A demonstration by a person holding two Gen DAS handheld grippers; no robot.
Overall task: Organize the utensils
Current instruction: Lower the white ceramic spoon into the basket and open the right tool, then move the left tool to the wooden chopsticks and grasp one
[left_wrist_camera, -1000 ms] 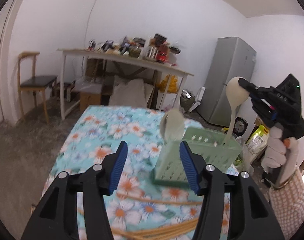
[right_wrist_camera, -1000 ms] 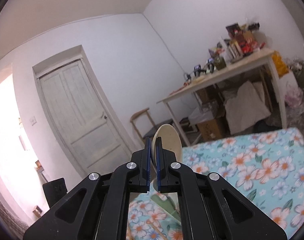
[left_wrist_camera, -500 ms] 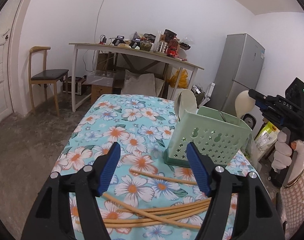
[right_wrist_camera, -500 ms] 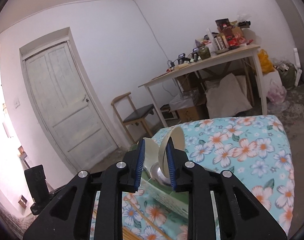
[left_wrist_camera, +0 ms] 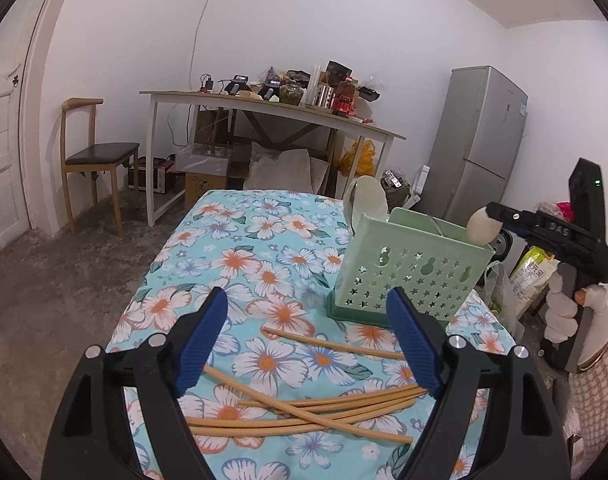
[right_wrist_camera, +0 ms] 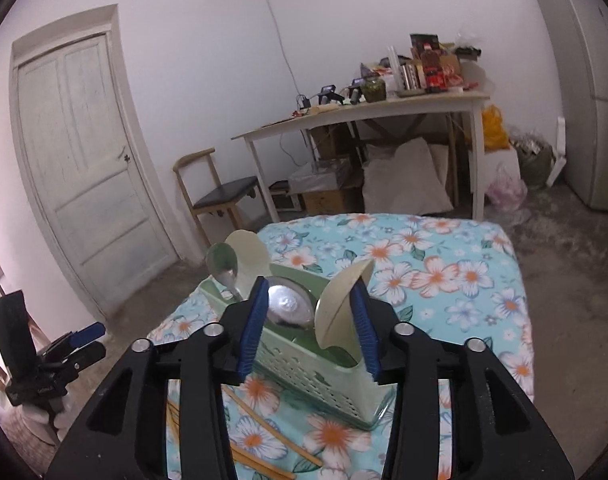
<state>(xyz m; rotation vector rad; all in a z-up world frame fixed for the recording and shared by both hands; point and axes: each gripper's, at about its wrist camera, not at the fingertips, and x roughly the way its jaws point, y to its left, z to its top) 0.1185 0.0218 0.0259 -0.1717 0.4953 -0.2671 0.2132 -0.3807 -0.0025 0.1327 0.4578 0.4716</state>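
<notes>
A pale green perforated caddy [left_wrist_camera: 408,268] [right_wrist_camera: 304,364] stands on the flowered table. Several wooden chopsticks [left_wrist_camera: 304,412] lie crossed on the cloth in front of it. My left gripper [left_wrist_camera: 308,312] hangs above the chopsticks; its jaws are opening and nothing is between them. My right gripper [right_wrist_camera: 308,296] [left_wrist_camera: 504,216] sits over the caddy's right end, its jaws opening. A cream spoon [right_wrist_camera: 340,308] [left_wrist_camera: 482,228] stands in the caddy between them, its bowl leaning on the right pad only. Another cream spoon [right_wrist_camera: 245,252] and metal spoons [right_wrist_camera: 222,264] stand in the caddy too.
The table's far edge [left_wrist_camera: 263,194] drops to a grey floor. Beyond it stand a cluttered white desk [left_wrist_camera: 271,108], a wooden chair [left_wrist_camera: 99,152] and a fridge [left_wrist_camera: 480,140]. A door [right_wrist_camera: 83,168] is at the left. A gloved hand [left_wrist_camera: 564,312] holds the right gripper.
My right gripper was shut on the cream spoon held high; it came down over the caddy and its jaws spread apart. The left jaws widened and came closer to the chopsticks.
</notes>
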